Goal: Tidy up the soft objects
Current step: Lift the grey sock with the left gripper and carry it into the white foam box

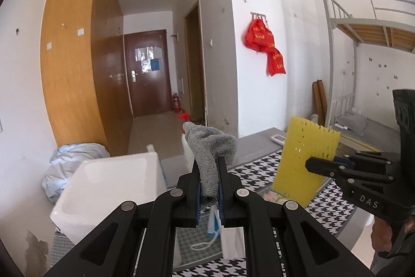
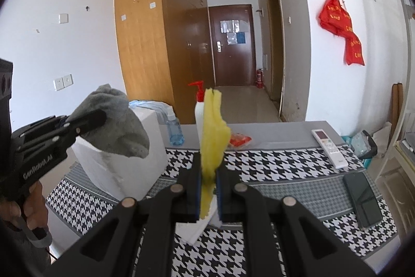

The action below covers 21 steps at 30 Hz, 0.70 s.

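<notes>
My left gripper (image 1: 209, 162) is shut on a grey sock (image 1: 211, 147) and holds it up in the air; it also shows in the right wrist view (image 2: 118, 126), just above a white foam box (image 2: 124, 168). My right gripper (image 2: 208, 162) is shut on a yellow sponge cloth (image 2: 212, 131) and holds it upright above the table; the cloth shows flat-on in the left wrist view (image 1: 303, 160). The white foam box (image 1: 109, 188) is open-topped, left of both grippers.
The table has a black-and-white houndstooth cloth (image 2: 272, 165). On it lie a white remote (image 2: 329, 147), a dark phone (image 2: 363, 199), a blue bottle (image 2: 175, 131), a white pump bottle (image 2: 199, 108), a red packet (image 2: 240, 139) and white paper (image 2: 197, 227).
</notes>
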Tool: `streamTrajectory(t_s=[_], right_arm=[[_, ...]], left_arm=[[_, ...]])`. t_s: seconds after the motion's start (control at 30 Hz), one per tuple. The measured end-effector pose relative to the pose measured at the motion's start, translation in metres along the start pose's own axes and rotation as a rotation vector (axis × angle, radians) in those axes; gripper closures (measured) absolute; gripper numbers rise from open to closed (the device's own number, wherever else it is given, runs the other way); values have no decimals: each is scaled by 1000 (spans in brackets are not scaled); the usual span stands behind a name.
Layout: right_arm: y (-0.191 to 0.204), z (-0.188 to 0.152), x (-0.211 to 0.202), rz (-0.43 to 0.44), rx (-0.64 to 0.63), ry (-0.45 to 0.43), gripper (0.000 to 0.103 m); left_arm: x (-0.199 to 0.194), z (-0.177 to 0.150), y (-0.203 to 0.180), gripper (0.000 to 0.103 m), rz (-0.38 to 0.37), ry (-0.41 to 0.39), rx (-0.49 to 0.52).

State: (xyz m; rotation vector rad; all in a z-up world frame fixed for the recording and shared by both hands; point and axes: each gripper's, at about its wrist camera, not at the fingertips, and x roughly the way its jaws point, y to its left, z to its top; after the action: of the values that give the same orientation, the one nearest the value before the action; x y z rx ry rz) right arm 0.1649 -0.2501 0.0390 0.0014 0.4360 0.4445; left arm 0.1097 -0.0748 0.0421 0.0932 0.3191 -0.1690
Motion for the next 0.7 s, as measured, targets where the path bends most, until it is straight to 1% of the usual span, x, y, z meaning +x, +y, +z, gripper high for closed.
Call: streamTrajectory(t_s=[0.33, 0.53, 0.7], right_arm=[[10, 4, 7, 30, -13, -6, 91], [17, 9, 14, 55, -26, -8, 91], [28, 14, 18, 81, -48, -15, 91]], left_arm=[[-9, 19, 31, 93, 82, -44, -36], [-7, 18, 51, 93, 146, -35, -70], [-5, 16, 61, 93, 179, -23, -85]])
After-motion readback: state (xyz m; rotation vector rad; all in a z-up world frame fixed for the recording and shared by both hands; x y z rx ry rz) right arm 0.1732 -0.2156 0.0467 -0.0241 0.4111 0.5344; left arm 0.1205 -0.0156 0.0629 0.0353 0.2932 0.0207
